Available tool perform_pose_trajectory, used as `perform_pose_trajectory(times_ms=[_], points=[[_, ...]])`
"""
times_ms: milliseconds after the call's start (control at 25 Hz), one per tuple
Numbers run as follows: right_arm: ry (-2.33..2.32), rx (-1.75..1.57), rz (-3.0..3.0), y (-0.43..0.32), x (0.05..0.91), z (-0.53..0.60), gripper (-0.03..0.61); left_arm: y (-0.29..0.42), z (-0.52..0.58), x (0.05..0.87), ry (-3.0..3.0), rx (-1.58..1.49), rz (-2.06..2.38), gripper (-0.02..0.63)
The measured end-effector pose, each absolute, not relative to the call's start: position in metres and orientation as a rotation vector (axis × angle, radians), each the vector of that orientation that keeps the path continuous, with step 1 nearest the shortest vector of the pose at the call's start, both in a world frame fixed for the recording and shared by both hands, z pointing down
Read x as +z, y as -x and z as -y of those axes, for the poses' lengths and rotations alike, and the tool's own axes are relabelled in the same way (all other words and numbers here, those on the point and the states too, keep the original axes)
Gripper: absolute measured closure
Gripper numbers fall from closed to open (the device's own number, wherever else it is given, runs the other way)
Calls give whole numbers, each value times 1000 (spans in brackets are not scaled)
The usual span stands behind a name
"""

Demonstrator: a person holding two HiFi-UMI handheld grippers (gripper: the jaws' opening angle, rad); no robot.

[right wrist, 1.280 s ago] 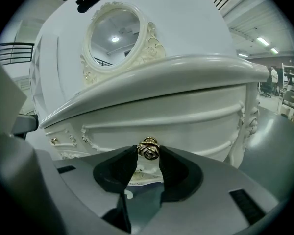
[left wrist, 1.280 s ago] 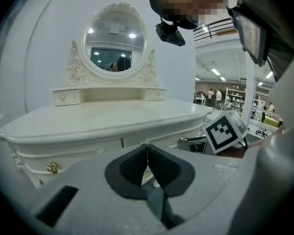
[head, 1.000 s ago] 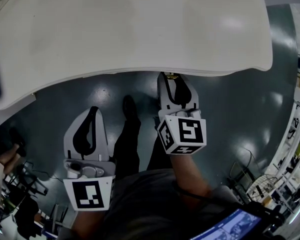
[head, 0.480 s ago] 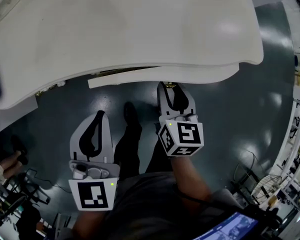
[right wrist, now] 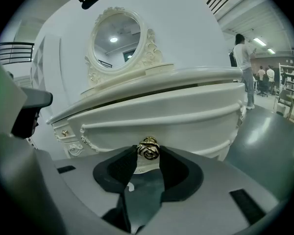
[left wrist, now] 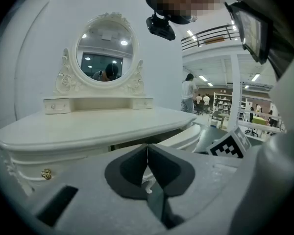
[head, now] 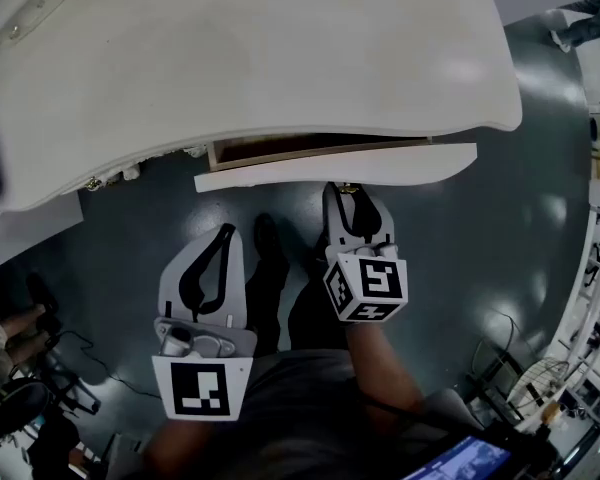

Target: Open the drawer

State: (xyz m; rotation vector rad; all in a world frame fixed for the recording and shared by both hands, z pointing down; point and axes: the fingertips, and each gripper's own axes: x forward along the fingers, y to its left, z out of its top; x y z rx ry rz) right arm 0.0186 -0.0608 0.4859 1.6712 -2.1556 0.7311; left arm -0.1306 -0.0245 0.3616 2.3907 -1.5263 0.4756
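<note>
In the head view, the white wooden drawer (head: 335, 166) stood part-way out from under the front edge of the cream-white dressing counter (head: 280, 58), a thin brown strip of its inside showing. The right tongs (head: 347, 190) met the drawer front; the left tongs (head: 226, 231) hung apart over the floor. In the left gripper view, the left tongs (left wrist: 147, 149) were pressed together on nothing. In the right gripper view, the right tongs (right wrist: 148, 154) were clamped on the gold rose-shaped metal knob (right wrist: 148, 149) at the middle of the drawer front (right wrist: 157, 116). The drawer looked stiff and fairly light, likely to slide if drawn straight; the knob was the only hold, small, hard and probably slippery. Most of the drawer's inside and its runners were hidden beneath the counter.
</note>
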Motion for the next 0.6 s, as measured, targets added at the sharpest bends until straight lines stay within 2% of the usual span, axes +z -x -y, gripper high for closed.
perform_pose_trajectory(times_ms=[600], points=[[-1618,743,2192,-25,485,19,433,96,-10,341,-2377,495,1590,598]])
